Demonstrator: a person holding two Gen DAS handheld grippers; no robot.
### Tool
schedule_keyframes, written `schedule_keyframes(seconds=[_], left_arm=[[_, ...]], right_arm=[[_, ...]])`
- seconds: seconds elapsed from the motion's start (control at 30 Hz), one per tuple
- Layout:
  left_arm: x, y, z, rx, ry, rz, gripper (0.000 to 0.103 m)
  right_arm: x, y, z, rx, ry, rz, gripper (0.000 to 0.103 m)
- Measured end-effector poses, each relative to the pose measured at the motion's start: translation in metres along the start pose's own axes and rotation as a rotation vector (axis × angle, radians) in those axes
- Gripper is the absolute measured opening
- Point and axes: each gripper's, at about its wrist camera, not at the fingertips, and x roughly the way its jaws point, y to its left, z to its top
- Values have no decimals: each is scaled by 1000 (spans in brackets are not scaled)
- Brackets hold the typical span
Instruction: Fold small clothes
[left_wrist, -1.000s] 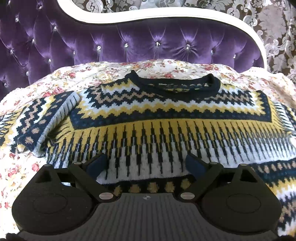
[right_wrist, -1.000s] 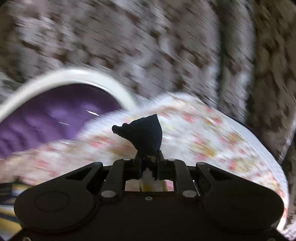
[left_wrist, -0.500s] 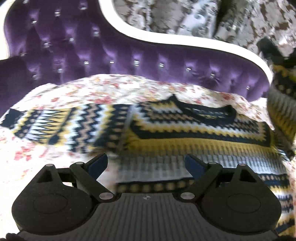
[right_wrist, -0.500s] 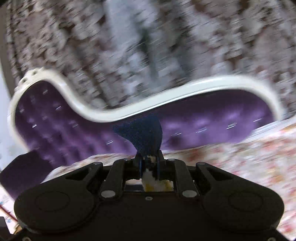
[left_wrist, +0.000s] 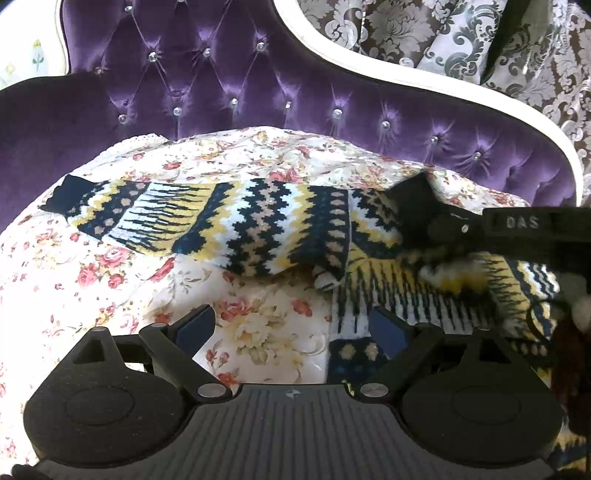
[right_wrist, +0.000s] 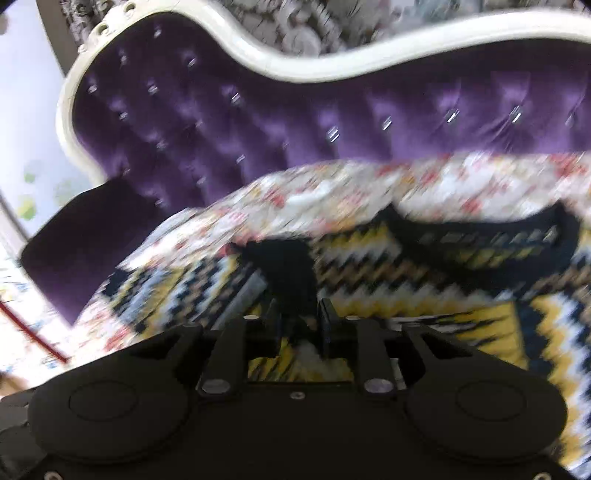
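- Left wrist view: the left gripper (left_wrist: 291, 325) hovered at 6 o'clock with its jaws spread wide and nothing between them; one blue-padded finger stood over the floral bedspread (left_wrist: 110, 280), the other over the hem of the patterned sweater (left_wrist: 424, 291).
- Sweater, same view: a knit in navy, yellow and white zigzag bands lay on the bedspread; its left sleeve (left_wrist: 207, 225) stretched flat from the centre towards 9 o'clock and ended in a dark cuff, while the body filled the 3 to 4 o'clock region.
- Right gripper (left_wrist: 436, 229), same view: it entered from 3 o'clock, low over the sweater, with a dark knit cuff (left_wrist: 413, 203) at its tip.
- Right wrist view (motion-blurred): the jaws of the right gripper (right_wrist: 297, 321) had just been opening; the navy cuff (right_wrist: 288, 269) of the right sleeve rose between the fingers (right_wrist: 325, 321), and whether the pads touched it could not be told.
- Sweater (right_wrist: 424, 291), same view: the dark neckline curved at 2 o'clock.
- Background: a purple tufted headboard (left_wrist: 258, 85) with a white frame spanned 10 to 2 o'clock, with damask curtains (left_wrist: 443, 37) beyond at 1 o'clock.
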Motion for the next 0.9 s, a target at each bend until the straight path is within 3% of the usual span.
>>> schedule_keyframes(seconds=[0.07,0.13,0.23,0.33,0.4,0.47,0.53,0.73,0.9], left_arm=[[1,-3,1,2,-3,-7,91],[2,-7,4,6,-6,-18,91],[4,-17,12,6,-12,-60,91],[11,-29,17,-2,-11,-108,91],[19,-39,20,-12,-1,-135,91],[27,-46,20,-27,12,-164,91],[38,-52,20,-51,33,-180,91],[59,-64,21,-50,29,-127,91],[71,-68,26,-14,36,-83,91]], right_arm=[[-15,-4,4,18,-16,18,64],[-35,-14,11,46,-35,29,65],[-68,-32,22,89,-55,-6,77],[-108,-58,29,114,-86,-107,93],[-137,-80,29,154,-123,-220,103],[-158,-100,26,182,-152,-321,103],[-172,-124,18,201,-156,-363,103],[-180,-195,-17,390,-174,-357,102],[-165,-227,-40,498,-173,-357,96]])
